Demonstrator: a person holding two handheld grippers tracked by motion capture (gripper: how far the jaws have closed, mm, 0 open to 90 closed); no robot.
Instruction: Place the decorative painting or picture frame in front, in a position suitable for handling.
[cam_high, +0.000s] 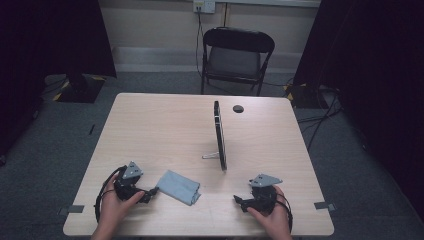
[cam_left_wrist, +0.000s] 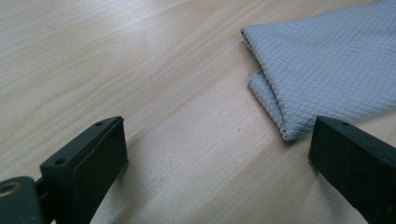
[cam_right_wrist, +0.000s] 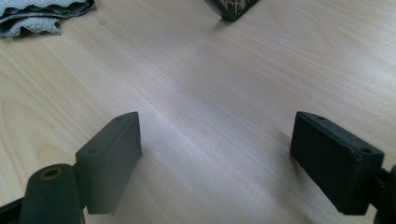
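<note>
A folded grey cloth (cam_high: 179, 186) with a fine diamond weave lies near the table's front edge, left of centre. My left gripper (cam_high: 150, 194) rests on the table just left of it, open, jaws pointing at the cloth. In the left gripper view the cloth (cam_left_wrist: 327, 60) lies ahead and to the right of the gripper (cam_left_wrist: 217, 140), whose wide-apart jaws hold nothing. My right gripper (cam_high: 239, 201) rests at the front right, open, pointing left. In the right gripper view the gripper (cam_right_wrist: 217, 135) has bare wood between its jaws, and the cloth (cam_right_wrist: 42, 14) lies far off at the top left.
A thin black panel (cam_high: 219, 135) stands upright, edge-on, on a small metal stand in the middle of the wooden table (cam_high: 160, 125); its base (cam_right_wrist: 232, 7) shows at the top. A small black disc (cam_high: 238, 108) lies behind it. A folding chair (cam_high: 236, 57) stands beyond the table.
</note>
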